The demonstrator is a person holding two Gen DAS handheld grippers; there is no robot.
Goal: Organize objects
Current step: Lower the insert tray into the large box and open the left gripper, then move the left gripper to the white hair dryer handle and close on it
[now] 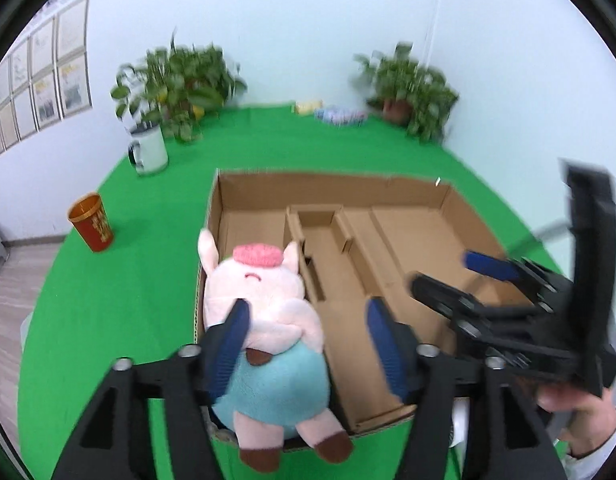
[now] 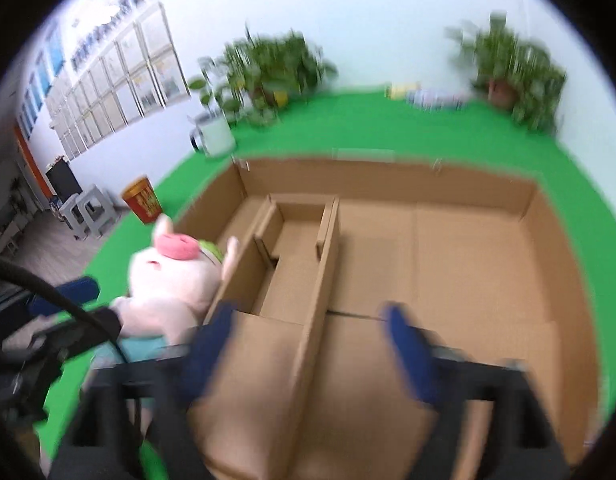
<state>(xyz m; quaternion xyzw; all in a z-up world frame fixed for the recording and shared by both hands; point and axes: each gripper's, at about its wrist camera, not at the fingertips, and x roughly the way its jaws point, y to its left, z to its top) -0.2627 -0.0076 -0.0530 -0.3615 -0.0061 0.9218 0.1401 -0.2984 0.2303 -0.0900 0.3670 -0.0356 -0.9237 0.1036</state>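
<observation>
the plush pig [image 1: 264, 320] lies in the left compartment of the cardboard box [image 1: 387, 188] on the green table [image 1: 108, 280]; no writing is readable. the left gripper [image 1: 308, 340] is spread, one pad against the pig, ungripped. the right gripper [image 2: 308, 348] gapes empty above the box.

A plush pig [image 1: 264, 320] is seen lying in the left compartment of a cardboard box [image 1: 411, 236] on the green surface [image 1: 148, 240], between the spread fingers of the left claw [image 1: 308, 344].
</observation>
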